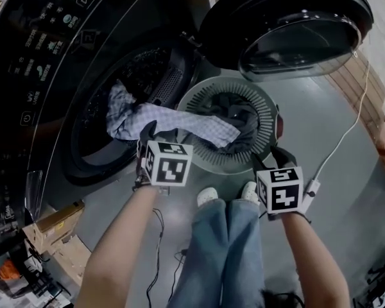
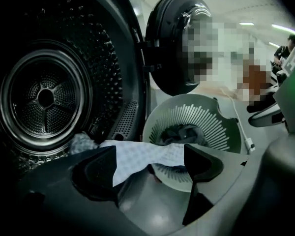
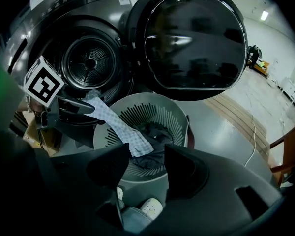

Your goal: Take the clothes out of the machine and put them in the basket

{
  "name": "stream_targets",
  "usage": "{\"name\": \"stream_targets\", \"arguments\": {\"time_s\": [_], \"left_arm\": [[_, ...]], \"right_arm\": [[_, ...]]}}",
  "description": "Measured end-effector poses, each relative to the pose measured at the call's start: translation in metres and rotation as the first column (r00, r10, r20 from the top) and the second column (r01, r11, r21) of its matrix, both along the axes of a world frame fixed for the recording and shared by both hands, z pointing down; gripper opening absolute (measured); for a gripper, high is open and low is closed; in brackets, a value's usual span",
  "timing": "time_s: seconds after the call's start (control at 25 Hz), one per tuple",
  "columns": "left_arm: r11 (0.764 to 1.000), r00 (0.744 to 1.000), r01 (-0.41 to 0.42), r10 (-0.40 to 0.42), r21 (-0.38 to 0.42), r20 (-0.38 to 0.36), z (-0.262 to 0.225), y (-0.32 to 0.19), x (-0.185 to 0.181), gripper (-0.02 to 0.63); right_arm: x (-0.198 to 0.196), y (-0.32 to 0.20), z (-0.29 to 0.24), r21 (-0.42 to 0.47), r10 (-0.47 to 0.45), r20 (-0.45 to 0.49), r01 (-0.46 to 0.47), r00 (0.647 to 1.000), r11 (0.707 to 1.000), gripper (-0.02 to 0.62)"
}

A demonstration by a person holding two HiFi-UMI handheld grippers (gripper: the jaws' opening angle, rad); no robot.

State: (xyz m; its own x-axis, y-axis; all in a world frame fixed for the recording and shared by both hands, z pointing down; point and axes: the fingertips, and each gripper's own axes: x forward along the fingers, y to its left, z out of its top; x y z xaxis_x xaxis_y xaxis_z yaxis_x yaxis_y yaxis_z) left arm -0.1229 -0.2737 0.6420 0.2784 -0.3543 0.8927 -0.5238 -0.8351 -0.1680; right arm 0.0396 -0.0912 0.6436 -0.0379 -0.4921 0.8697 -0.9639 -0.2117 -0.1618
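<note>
Here, the checked cloth (image 1: 179,122) is hanging from the machine drum (image 1: 147,69) on the left across into the slotted basket (image 1: 264,108), lying over dark clothes (image 1: 244,117). The left hand-held gripper (image 2: 150,168) and the right hand-held gripper (image 3: 145,168) are both hovering with jaws spread, pinching nothing.

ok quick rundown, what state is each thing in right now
machine door, swung wide open
drum, holds one end of the checkered cloth
checkered cloth, draped from the drum mouth into the basket
basket, upright on the floor, dark clothes inside
left gripper, jaws apart, not clamped on the checkered cloth
right gripper, jaws apart, empty, beside the basket
</note>
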Motion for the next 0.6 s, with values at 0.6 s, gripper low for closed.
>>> {"name": "stream_targets", "arguments": {"time_s": [0.6], "left_arm": [[0.993,0.952,0.103,-0.115,0.057,0.283,0.032,-0.122,-0.124,0.437]], "right_arm": [[-0.047,-0.027,0.013,-0.009,-0.063,0.029,0.064,0.998,0.998,0.218]]}}
